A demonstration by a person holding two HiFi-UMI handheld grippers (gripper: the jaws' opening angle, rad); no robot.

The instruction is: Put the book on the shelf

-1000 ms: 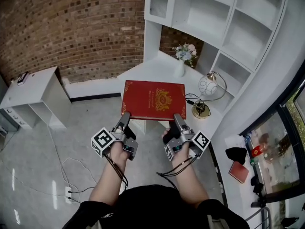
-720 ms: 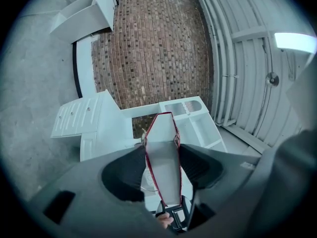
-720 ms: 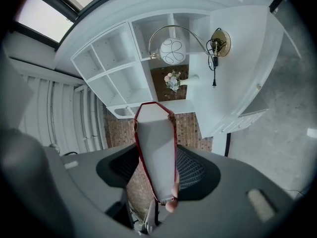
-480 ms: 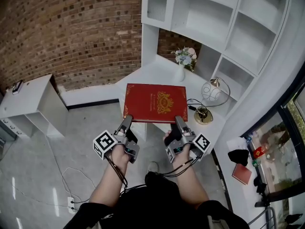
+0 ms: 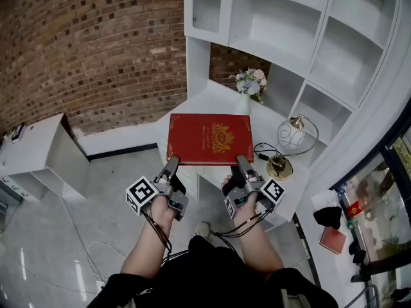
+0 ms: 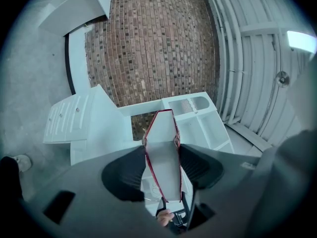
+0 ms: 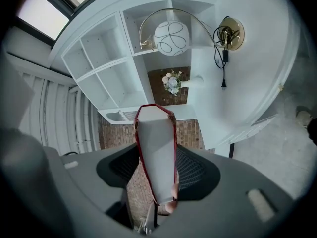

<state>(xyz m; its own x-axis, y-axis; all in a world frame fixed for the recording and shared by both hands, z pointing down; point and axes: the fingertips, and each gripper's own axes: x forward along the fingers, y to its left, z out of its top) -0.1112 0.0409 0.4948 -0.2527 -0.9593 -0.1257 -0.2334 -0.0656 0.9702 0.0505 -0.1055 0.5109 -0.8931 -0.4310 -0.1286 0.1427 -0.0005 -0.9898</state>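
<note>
I hold a large red book [image 5: 210,138] with a gold crest flat and level between both grippers, above the near edge of the white corner desk [image 5: 212,98]. My left gripper [image 5: 171,164] is shut on the book's near left corner. My right gripper [image 5: 243,164] is shut on its near right corner. In the left gripper view the book [image 6: 162,133] stands edge-on between the dark pads [image 6: 125,175]. The right gripper view shows the book [image 7: 156,133] edge-on in the same way. The white shelf unit [image 5: 289,24] with bare compartments rises behind the desk.
On the desk stand a vase of flowers [image 5: 249,85] and a globe lamp [image 5: 293,133] with a brass base [image 5: 280,167] and cord. A low white cabinet [image 5: 38,156] is at the left by the brick wall [image 5: 96,43]. A second red book [image 5: 334,239] lies at the right.
Both grippers and the book have moved forward toward the desk and shelf. The shelf unit and lamp now sit closer in the head view. The grip on the book looks the same.
</note>
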